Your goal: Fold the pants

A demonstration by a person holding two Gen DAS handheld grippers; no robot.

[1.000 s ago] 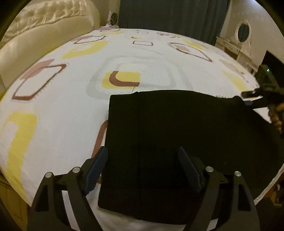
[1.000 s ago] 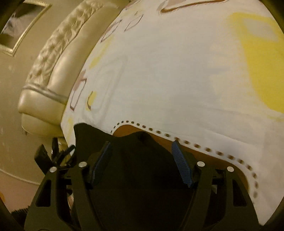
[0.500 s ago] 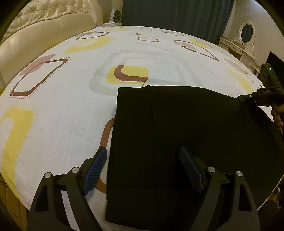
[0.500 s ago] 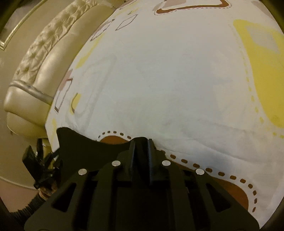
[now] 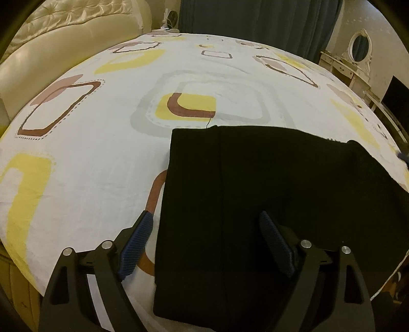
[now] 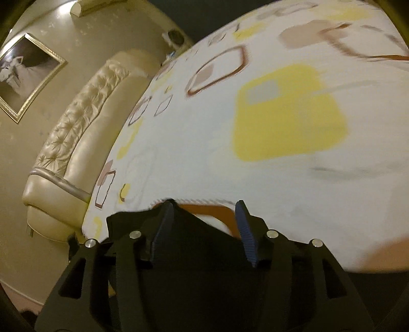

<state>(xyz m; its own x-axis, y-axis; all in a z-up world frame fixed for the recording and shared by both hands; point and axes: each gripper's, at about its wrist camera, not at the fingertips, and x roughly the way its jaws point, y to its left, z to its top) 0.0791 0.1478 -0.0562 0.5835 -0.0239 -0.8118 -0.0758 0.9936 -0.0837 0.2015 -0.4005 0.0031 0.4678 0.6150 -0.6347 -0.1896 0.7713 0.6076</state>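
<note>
Bed sheet (image 5: 107, 158), white with yellow and brown squares, is spread across the view. Tufted cream headboard (image 5: 64, 33) is seen along the left edge. Dark curtains (image 5: 258, 23), dressing table (image 5: 342, 69) with oval mirror (image 5: 360, 48) beyond. Framed picture (image 6: 24, 74) is hung on beige wall. Warm, dim light.

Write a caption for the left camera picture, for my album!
Open left gripper hovers over folded black pants on a patterned bed.

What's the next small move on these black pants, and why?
Probably bring the left gripper down and close it on the pants. Its jaws are open, straddling the left edge; the right gripper is open too, so nothing is held.
</note>
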